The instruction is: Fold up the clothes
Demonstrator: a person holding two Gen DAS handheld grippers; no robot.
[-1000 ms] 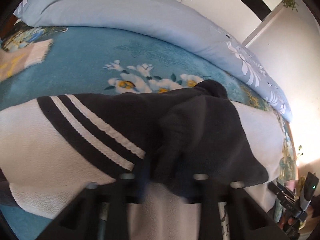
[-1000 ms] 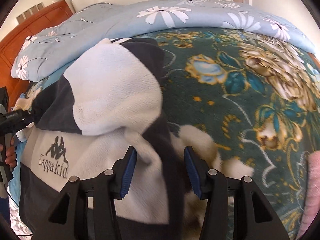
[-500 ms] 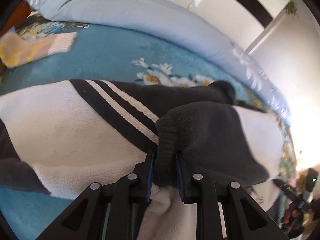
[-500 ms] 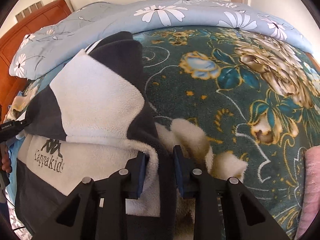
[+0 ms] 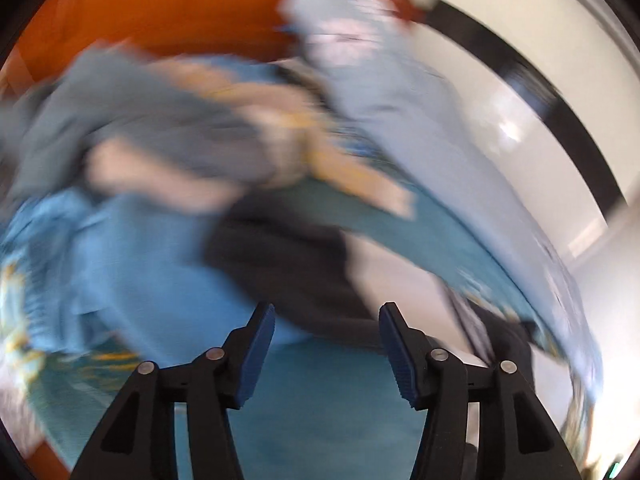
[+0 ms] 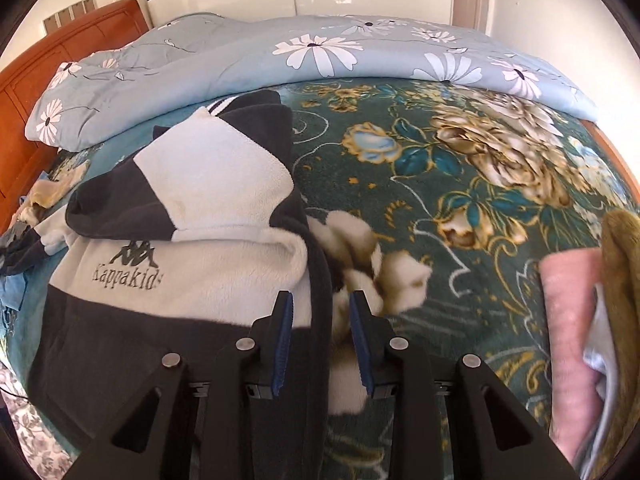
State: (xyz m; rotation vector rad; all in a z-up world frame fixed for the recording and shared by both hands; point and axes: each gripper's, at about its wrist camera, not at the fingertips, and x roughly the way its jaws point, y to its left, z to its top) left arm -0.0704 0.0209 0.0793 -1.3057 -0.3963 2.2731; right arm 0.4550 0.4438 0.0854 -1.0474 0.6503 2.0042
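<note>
A black and white fleece Kappa Kids jacket (image 6: 188, 248) lies on the bed with both sleeves folded over its chest. My right gripper (image 6: 320, 308) stands partly open over the jacket's dark right edge, with its blue pads on either side of the hem and not pinching it. In the blurred left wrist view my left gripper (image 5: 326, 320) is open and empty above the teal blanket, with the jacket's dark and white part (image 5: 320, 264) just beyond its fingertips.
A light blue floral duvet (image 6: 320, 48) lies along the far side of the bed. A heap of other clothes (image 5: 140, 140) lies by the orange headboard (image 6: 60, 52). Folded pink and olive garments (image 6: 576, 320) sit at the right. The teal flowered blanket (image 6: 480, 168) covers the bed.
My left gripper has let go of the dark sleeve, opened wide and swung fast to the left. My right gripper has opened a little on the jacket's edge.
</note>
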